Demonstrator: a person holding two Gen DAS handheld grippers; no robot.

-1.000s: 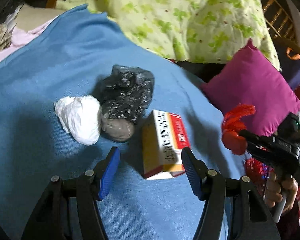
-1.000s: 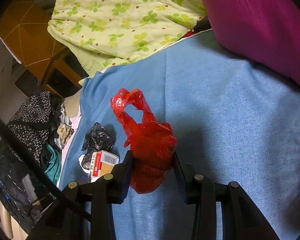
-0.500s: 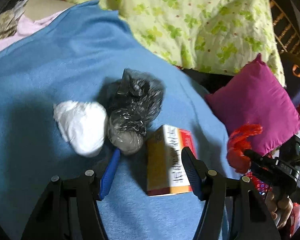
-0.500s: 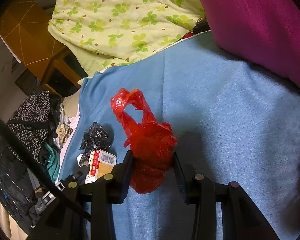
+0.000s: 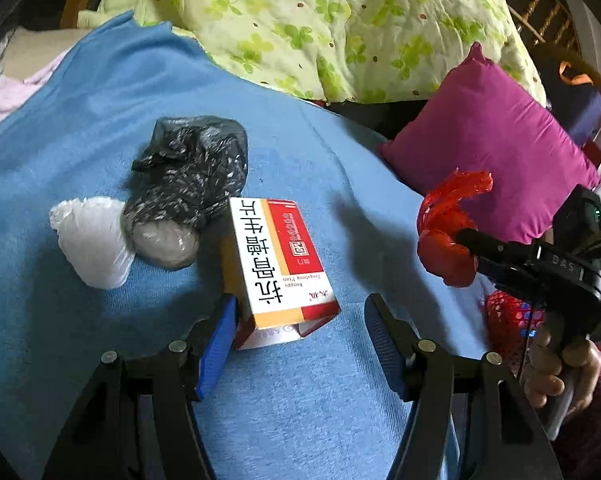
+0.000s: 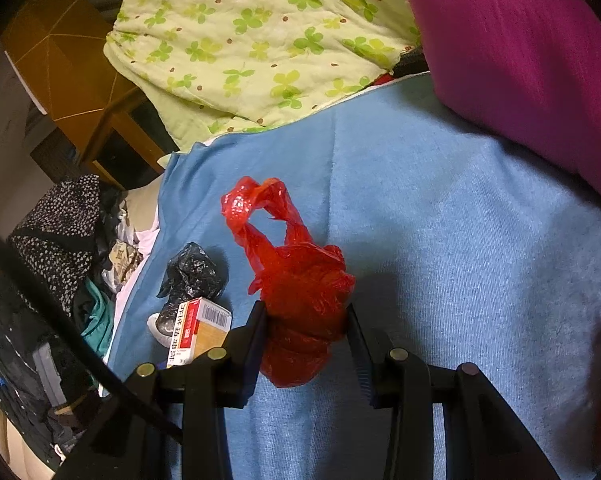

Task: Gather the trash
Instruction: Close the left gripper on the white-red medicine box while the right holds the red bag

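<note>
Left wrist view: the left gripper (image 5: 298, 334) is seen with its fingers spread wide apart, grasping nothing. A medicine box (image 5: 278, 264) lies flat on the blue blanket (image 5: 80, 128) with its near end between the two fingers; the left finger's blue pad (image 5: 216, 344) is just beside the box's near corner, and whether they touch cannot be told, while the right finger is kept well apart from it. A black bag (image 5: 192, 178) and a white wad (image 5: 92, 240) lie just beyond the box, touching each other. To the right, a red bag (image 6: 300, 300) is clenched between the fingers of the right gripper (image 6: 306, 340), above the blanket and near a purple cushion (image 5: 496, 148).

Compared with a second ago, the box is seen further left between the fingers, nearer the left pad. The right gripper's clench on the red bag is unchanged.
</note>
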